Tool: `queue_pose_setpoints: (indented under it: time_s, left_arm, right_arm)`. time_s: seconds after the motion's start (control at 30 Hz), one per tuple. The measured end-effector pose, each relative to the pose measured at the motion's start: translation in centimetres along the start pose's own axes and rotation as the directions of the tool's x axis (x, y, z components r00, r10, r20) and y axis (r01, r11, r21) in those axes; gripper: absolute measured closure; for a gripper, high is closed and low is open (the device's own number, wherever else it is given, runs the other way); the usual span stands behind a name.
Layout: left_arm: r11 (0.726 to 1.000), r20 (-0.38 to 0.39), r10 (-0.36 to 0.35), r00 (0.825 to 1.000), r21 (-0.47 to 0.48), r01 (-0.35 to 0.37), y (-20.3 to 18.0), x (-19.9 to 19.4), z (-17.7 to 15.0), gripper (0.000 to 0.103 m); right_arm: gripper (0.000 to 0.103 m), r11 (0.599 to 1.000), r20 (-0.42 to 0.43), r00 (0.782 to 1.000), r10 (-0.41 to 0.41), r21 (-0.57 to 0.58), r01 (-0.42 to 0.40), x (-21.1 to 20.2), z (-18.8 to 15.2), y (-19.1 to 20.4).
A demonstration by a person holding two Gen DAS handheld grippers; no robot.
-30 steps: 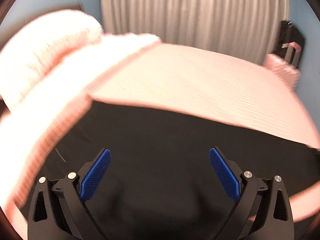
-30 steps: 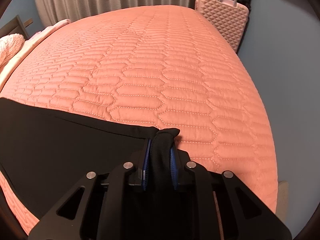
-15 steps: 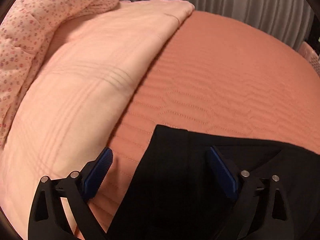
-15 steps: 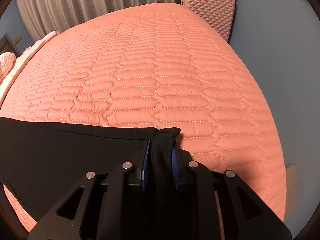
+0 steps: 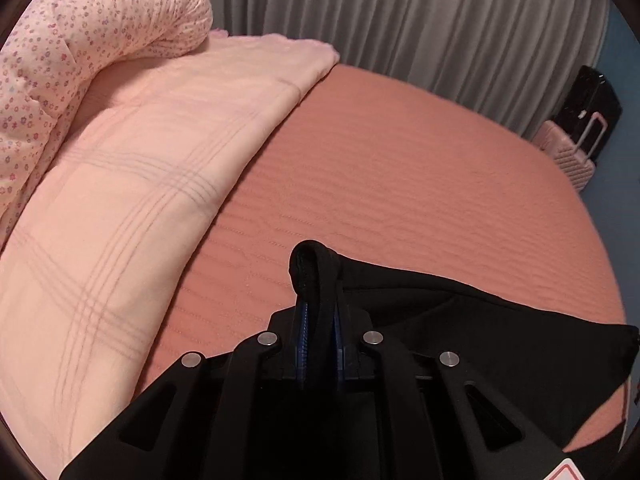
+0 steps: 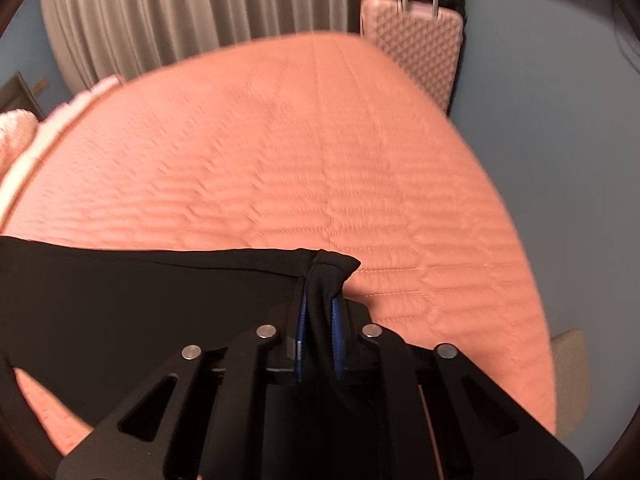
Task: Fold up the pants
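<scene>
Black pants lie spread on the salmon quilted bed. In the left wrist view my left gripper is shut on a bunched corner of the pants, and a loop of black cloth sticks up between the blue pads. The rest of the cloth runs off to the right. In the right wrist view my right gripper is shut on another corner of the pants, which stretch away to the left over the bed. That corner is lifted a little off the quilt.
A pale pink plaid blanket and a flowered duvet lie along the bed's left side. Grey curtains hang behind. A pink suitcase stands at the bed's far corner, by the blue-grey wall.
My left gripper slid leftward to the pants' corner and shut on it, bunching the cloth. My right gripper, still gripping its corner, rose a little; its view is now blurred.
</scene>
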State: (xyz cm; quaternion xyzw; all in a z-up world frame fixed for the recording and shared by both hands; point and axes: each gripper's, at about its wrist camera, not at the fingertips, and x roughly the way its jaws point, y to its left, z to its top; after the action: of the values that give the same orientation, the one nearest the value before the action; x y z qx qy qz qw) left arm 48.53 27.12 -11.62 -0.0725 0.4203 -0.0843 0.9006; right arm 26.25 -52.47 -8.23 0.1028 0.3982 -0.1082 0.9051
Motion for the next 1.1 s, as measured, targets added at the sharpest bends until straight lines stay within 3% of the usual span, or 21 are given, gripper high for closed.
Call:
queue_pose_setpoints:
  time_s: [0.13,0.27,0.37,0.47,0.6,0.7,0.83,0.9,0.97,1.03,1.1]
  left_arm:
    - [0.996,0.015,-0.082,0.996,0.042,0.082,-1.2,-7.8,-1.6,0.095]
    - [0.991,0.025,-0.128,0.991,0.051,0.127,-1.6,-16.9,-5.9,0.095]
    - [0.99,-0.003,-0.136,0.991,0.049,0.136,-0.4,-21.7,-9.9,0.094]
    - [0.992,-0.018,-0.125,0.992,0.023,0.126,1.5,-24.4,-14.1,0.094]
    - [0.999,-0.086,-0.048,0.995,-0.009,0.047,4.2,-23.5,-18.8,0.092]
    - [1.0,-0.158,0.029,0.987,0.006,-0.029,5.2,-20.2,-22.2,0.09]
    - [0.997,-0.199,0.065,0.978,-0.03,-0.072,7.0,-18.4,-24.5,0.083]
    - [0.996,-0.215,0.069,0.974,-0.04,-0.08,8.2,-19.1,-24.9,0.083]
    - [0.989,-0.226,0.148,0.963,0.009,-0.15,8.9,-20.0,-25.5,0.084]
    - [0.973,-0.234,0.224,0.946,0.009,-0.229,10.5,-21.1,-26.2,0.084]
    - [0.955,-0.245,0.269,0.931,-0.058,-0.291,13.0,-22.5,-26.7,0.085]
  right_arm:
    - [0.096,0.997,0.07,0.995,0.069,-0.047,-0.066,-8.4,-0.9,-0.4]
    - [0.096,0.987,0.11,0.986,0.126,-0.113,-0.113,-16.9,-3.9,-1.2]
    - [0.096,0.977,0.091,0.985,0.145,-0.172,-0.128,-22.5,-7.8,-2.2]
    - [0.097,0.971,0.038,0.989,0.142,-0.198,-0.132,-25.5,-11.9,-3.0]
    - [0.096,0.977,-0.094,0.993,0.071,-0.194,-0.088,-23.6,-17.9,-4.5]
    - [0.096,0.977,-0.202,0.979,0.038,-0.196,-0.078,-20.2,-21.9,-4.8]
    - [0.094,0.979,-0.246,0.969,0.006,-0.196,-0.056,-19.6,-24.2,-4.6]
    - [0.08,0.983,-0.248,0.969,0.007,-0.177,-0.053,-20.8,-24.5,-4.9]
    - [0.056,0.985,-0.224,0.974,-0.018,-0.173,-0.021,-22.5,-24.4,-5.8]
    - [0.047,0.987,-0.197,0.98,-0.034,-0.158,0.002,-24.0,-24.2,-6.6]
    - [0.047,0.991,-0.138,0.988,-0.067,-0.123,0.05,-26.1,-24.1,-6.9]
